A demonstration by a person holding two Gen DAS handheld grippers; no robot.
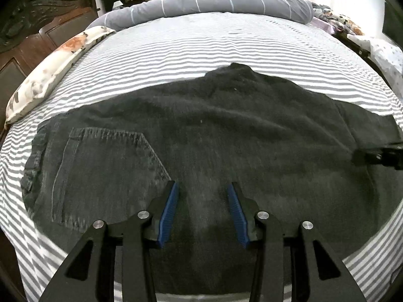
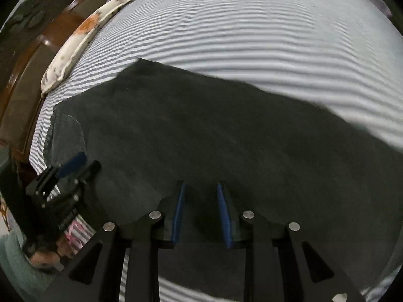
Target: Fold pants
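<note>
Dark grey jeans [image 1: 214, 130] lie spread flat across the striped bed, with a stitched back pocket [image 1: 100, 166] at the left end. My left gripper [image 1: 202, 188] hovers over the near edge of the jeans, just right of the pocket. Its blue pads [image 1: 168, 214] stand apart with nothing between them. At the right edge of that view the right gripper [image 1: 372, 156] reaches in over the legs. In the blurred right wrist view, my right gripper [image 2: 201, 187] is over the jeans [image 2: 214, 130], its jaws a narrow gap apart and gripping nothing. The left gripper [image 2: 70, 173] shows at lower left.
The grey-and-white striped sheet [image 1: 201, 37] covers the bed. A floral pillow [image 1: 47, 75] lies along the left side by a dark wooden headboard [image 1: 37, 25]. A rolled grey duvet [image 1: 214, 2] lies along the far edge. More bedding is piled at far right [image 1: 352, 25].
</note>
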